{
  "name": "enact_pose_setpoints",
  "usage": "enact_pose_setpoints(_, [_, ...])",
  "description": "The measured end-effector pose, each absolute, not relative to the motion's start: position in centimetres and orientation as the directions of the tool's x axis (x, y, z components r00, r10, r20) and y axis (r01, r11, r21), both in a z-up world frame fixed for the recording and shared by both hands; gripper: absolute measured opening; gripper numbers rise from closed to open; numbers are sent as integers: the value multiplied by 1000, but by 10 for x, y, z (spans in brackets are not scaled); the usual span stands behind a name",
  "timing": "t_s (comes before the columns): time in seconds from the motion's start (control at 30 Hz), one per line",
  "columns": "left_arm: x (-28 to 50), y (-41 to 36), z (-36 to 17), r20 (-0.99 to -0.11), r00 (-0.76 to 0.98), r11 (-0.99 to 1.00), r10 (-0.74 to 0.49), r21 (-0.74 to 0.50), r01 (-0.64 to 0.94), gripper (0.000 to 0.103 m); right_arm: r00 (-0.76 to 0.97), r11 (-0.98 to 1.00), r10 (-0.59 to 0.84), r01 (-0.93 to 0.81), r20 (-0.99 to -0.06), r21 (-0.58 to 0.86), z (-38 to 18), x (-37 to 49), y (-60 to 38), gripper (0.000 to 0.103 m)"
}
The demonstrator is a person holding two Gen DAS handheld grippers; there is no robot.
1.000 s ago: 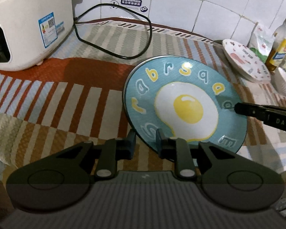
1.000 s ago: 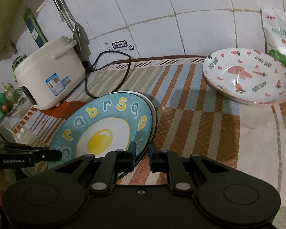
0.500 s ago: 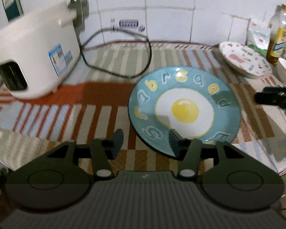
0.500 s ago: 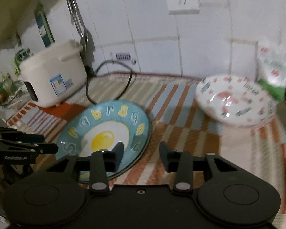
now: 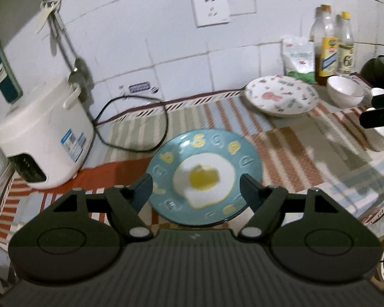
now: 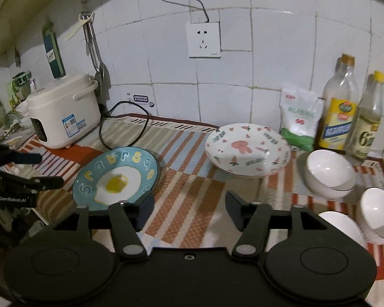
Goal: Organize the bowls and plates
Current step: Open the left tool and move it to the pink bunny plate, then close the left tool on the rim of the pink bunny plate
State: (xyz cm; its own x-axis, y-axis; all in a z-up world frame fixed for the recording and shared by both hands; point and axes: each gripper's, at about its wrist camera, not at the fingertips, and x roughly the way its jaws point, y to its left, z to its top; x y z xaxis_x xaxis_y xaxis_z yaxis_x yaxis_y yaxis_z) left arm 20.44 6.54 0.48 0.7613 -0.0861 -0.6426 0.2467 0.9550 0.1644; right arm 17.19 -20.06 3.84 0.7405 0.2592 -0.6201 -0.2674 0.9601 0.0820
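A blue plate with a fried-egg picture (image 5: pixel 204 176) lies flat on the striped cloth, on top of another plate; it also shows in the right wrist view (image 6: pixel 116 177). My left gripper (image 5: pixel 195 190) is open and empty, raised above it. My right gripper (image 6: pixel 189 208) is open and empty, held back over the cloth to the plate's right. A white plate with pink hearts (image 6: pixel 247 151) sits at the back right, also in the left wrist view (image 5: pixel 280 94). White bowls (image 6: pixel 329 172) stand stacked at the right, with more (image 6: pixel 377 209) near the front.
A white rice cooker (image 6: pixel 64 112) stands at the left with its black cord (image 6: pixel 125 133) looping over the cloth. Two bottles (image 6: pixel 339 112) and a white bag (image 6: pixel 298 117) stand against the tiled wall at the right. The counter edge runs along the front.
Both grippers let go of the blue plate, opened wide and pulled up and back. The plate now lies flat on the cloth.
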Motion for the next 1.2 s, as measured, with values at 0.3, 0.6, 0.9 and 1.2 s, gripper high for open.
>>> enact_pose_setpoints(0.3, [204,27,20,-621,772,934,-135,181,309,79,796,959,281,-260,-536,117,57,161,-219,73])
enact_pose_setpoints(0.6, [251,13,21,-587,744,919,-320,-1,395,85,796,956,284,-187,-534,228,44,216,-251,74])
enact_pose_setpoints(0.9, [336,-15,-14,-634,665,893,-395,-95,440,85,754,951,168,45,-635,306,-18,299,-282,74])
enact_pose_setpoints(1.2, [417,-43,-58,-655,606,887,-451,-252,387,59,749,891,71,249,-659,379,-90,353,-282,53])
